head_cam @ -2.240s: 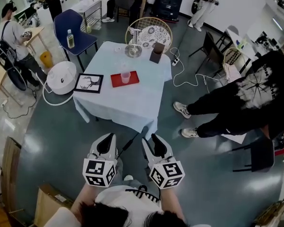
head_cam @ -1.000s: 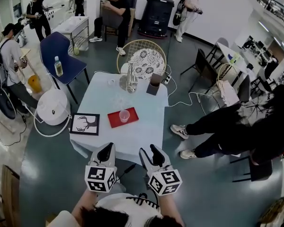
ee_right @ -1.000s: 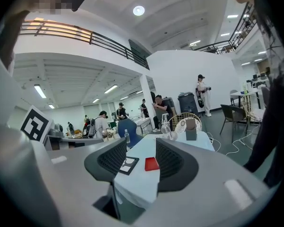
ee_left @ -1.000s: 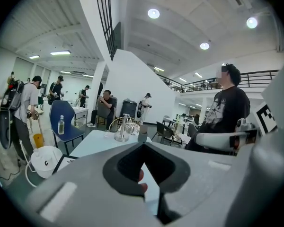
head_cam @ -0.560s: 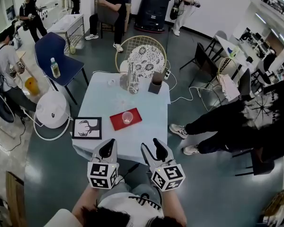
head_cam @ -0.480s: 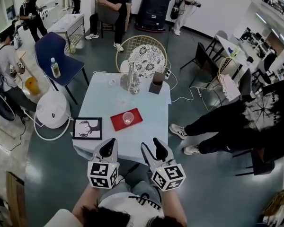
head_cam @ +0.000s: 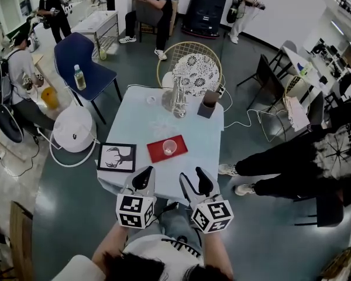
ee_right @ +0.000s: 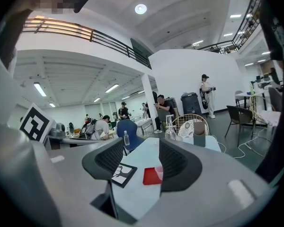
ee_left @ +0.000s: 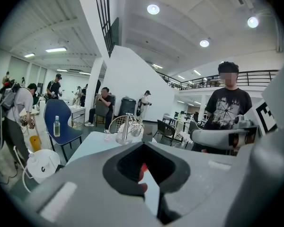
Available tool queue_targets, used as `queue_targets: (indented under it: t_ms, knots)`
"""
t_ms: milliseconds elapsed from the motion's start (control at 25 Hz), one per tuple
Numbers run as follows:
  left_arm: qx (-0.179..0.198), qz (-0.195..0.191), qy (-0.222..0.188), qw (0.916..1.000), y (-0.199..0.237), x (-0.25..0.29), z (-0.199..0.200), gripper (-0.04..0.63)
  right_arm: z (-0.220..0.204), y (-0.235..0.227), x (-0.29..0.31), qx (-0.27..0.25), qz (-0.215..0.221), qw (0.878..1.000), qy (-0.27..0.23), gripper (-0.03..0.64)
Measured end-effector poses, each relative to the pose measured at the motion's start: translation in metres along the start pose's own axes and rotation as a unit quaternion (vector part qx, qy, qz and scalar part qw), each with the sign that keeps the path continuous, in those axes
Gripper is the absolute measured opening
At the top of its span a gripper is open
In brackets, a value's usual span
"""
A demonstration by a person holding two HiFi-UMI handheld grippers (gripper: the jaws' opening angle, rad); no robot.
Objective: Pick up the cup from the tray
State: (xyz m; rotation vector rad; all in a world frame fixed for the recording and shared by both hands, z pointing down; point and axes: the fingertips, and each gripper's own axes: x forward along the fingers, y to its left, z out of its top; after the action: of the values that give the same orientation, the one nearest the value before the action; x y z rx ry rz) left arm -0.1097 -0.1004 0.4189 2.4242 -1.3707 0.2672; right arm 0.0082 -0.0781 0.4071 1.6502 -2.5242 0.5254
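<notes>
On table (head_cam: 190, 127), clear of edges — cup (head_cam: 169, 147) on tray (head_cam: 157, 153)

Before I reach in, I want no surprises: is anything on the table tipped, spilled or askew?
Nothing is spilled or tipped. The cup stands upright on the red tray. The tray looks slightly skewed to the edges of the table, which is the only oddity.

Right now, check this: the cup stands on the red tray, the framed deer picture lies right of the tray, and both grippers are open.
One thing is wrong: in the head view the framed deer picture lies left of the red tray, not right. The cup does stand on the tray, and the left gripper and right gripper are both open.
</notes>
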Motion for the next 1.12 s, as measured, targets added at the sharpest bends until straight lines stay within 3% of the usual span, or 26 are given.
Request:
queue_targets:
  t_ms: [160,520,1120]
  knots:
    - [0.015,0.011,0.005,0.9998,0.006,0.012,-0.002,0.000,-0.003,-0.004,0.015,-0.009,0.016,1.000,0.006,0.250]
    - [0.002,0.028,0.013,0.9995,0.017,0.048,-0.007,0.000,-0.008,-0.017,0.052,-0.027,0.048,0.998,0.022,0.282]
    - [-0.026,0.053,0.075,0.9955,0.036,0.102,-0.037,0.000,-0.053,-0.042,0.120,-0.074,0.067,0.992,0.075,0.318]
